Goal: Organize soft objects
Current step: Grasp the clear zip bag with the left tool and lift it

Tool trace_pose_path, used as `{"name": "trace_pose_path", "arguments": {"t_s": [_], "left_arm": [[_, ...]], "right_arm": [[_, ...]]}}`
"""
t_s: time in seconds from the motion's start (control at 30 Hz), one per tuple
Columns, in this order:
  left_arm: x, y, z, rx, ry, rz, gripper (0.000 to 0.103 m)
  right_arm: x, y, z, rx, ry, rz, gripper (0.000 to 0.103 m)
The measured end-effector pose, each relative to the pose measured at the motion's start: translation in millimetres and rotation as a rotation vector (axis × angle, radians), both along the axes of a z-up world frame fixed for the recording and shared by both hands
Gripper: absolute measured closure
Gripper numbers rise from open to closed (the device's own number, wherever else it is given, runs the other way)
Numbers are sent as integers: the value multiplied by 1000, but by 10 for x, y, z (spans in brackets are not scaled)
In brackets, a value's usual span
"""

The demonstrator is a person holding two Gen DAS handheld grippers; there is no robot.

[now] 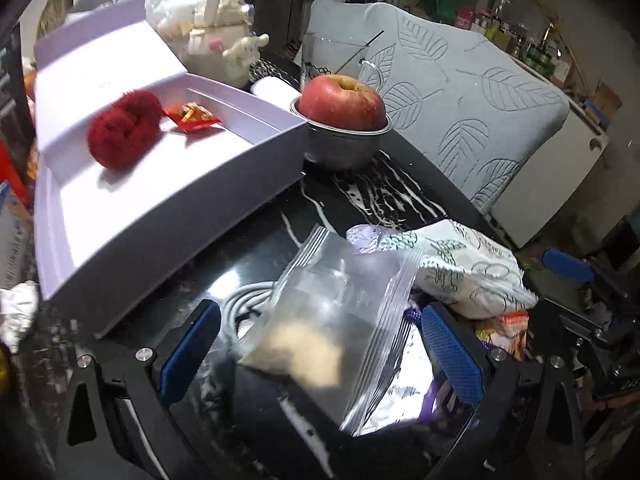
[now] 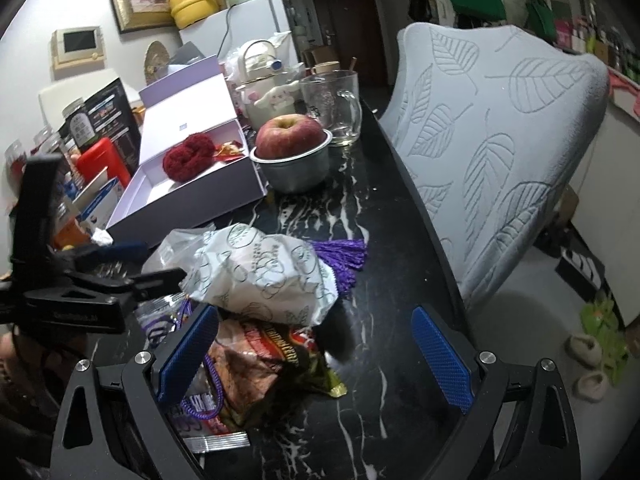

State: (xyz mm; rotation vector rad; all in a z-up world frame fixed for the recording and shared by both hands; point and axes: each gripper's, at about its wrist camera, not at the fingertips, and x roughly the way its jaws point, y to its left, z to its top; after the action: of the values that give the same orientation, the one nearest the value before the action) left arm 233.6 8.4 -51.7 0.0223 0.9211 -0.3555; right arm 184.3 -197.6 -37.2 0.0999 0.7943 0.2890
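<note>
Zip bag [image 1: 340, 312], clear plastic with a little pale powdery fill in its lower corner, lies nearest, on the dark marbled tabletop [image 2: 392, 264] at its near edge, framed by the left gripper [image 1: 320, 354], whose blue pads stand spread apart and touch nothing. It looks very light, limp and slick; I judge a pinch on the stiffer zip strip along its top edge would hold better than on the film, which would likely slide. A white cable [image 1: 244, 304] coils just beside and partly under it.

The right gripper [image 2: 316, 356] is likewise released, hovering over crumpled snack packets [image 2: 256, 364] and a purple cord [image 2: 212, 380]. Just beyond lies a white printed wrapper [image 2: 264, 280], puffy and crushable, with a purple tassel [image 2: 344, 256] touching its far side.

Further along, towards the left edge, an open lilac box [image 1: 168, 184] already holds a red fuzzy scrunchie [image 1: 124, 134] and a small red packet [image 1: 192, 118]. Beside its far corner an apple [image 1: 342, 102] sits in a metal bowl [image 1: 344, 146], with a glass mug [image 2: 332, 104] behind; these hard, tippable things crowd the approach to the box.
</note>
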Motion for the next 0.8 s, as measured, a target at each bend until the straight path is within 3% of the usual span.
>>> {"name": "trace_pose_path", "arguments": {"t_s": [0.13, 0.2, 0.3, 0.4, 0.63, 0.67, 0.8], "left_arm": [[60, -45, -38, -36, -4, -30, 2], [77, -99, -42, -17, -20, -59, 24], [113, -136, -85, -23, -1, -96, 42], [127, -89, -107, -85, 25, -104, 52], [35, -26, -65, -95, 21, -110, 60], [24, -19, -59, -95, 18, -112, 68], [-26, 43, 3, -134, 31, -111, 68]], "right_arm": [[11, -25, 16, -9, -4, -8, 4], [20, -33, 14, -16, -3, -12, 4], [39, -37, 15, -17, 1, -13, 4], [56, -24, 19, -14, -1, -8, 4], [84, 58, 2, -6, 3, 12, 4], [85, 66, -1, -7, 4, 12, 4], [95, 75, -17, -4, 11, 9, 4]]}}
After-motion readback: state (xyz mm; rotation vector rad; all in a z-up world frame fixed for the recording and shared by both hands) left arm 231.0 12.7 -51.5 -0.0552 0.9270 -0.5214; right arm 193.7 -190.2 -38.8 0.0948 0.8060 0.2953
